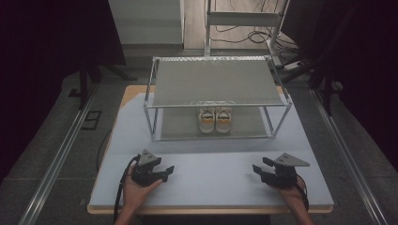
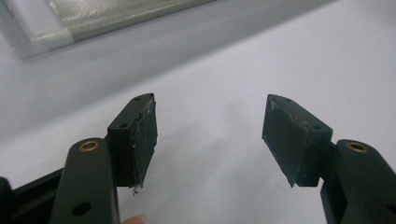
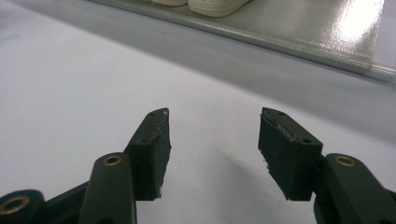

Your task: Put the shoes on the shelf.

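- Left gripper point(image 1: 162, 172) sits near the table's point(image 1: 211, 187) front-left corner, jaws spread, nothing between.
- Right gripper point(image 1: 263, 168) near the front-right corner, likewise spread (empty).
- Shoes point(image 1: 215, 120) stand on the rack's point(image 1: 218, 82) lower shelf.

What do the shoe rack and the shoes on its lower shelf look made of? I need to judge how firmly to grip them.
Shoe rack: frame of thin pale metal tubing, probably; shelves look like silvery woven fabric or mesh with a sheen. Shoes: white with orange accents, likely leather or synthetic with rubber soles; too small to tell.
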`<action>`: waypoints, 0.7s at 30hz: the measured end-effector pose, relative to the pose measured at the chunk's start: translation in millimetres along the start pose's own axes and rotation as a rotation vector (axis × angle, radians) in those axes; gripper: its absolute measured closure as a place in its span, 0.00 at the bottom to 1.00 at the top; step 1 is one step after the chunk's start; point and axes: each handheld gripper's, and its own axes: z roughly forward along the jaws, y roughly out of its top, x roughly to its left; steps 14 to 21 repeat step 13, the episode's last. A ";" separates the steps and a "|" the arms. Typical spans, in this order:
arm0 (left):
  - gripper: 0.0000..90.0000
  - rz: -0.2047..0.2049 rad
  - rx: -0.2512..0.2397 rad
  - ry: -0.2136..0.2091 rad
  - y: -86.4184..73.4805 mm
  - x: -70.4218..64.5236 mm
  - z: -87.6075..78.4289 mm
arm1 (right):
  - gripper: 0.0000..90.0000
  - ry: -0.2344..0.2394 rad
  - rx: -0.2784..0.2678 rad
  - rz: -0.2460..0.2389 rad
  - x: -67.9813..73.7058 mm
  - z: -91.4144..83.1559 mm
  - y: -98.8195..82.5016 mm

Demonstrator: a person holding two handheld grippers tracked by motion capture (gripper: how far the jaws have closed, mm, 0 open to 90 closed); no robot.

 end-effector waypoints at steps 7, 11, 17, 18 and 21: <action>0.38 0.021 -0.012 0.023 4.0 2.8 -3.0 | 0.48 0.002 -0.003 -0.017 -0.5 -0.7 1.4; 0.40 0.049 -0.001 0.020 5.3 2.0 1.7 | 0.48 0.002 0.000 -0.020 1.1 1.4 1.8; 0.39 0.070 0.008 0.043 5.4 1.2 5.8 | 0.47 -0.002 0.004 -0.033 2.9 3.2 2.6; 0.39 0.070 0.008 0.043 5.4 1.2 5.8 | 0.47 -0.002 0.004 -0.033 2.9 3.2 2.6; 0.39 0.070 0.008 0.043 5.4 1.2 5.8 | 0.47 -0.002 0.004 -0.033 2.9 3.2 2.6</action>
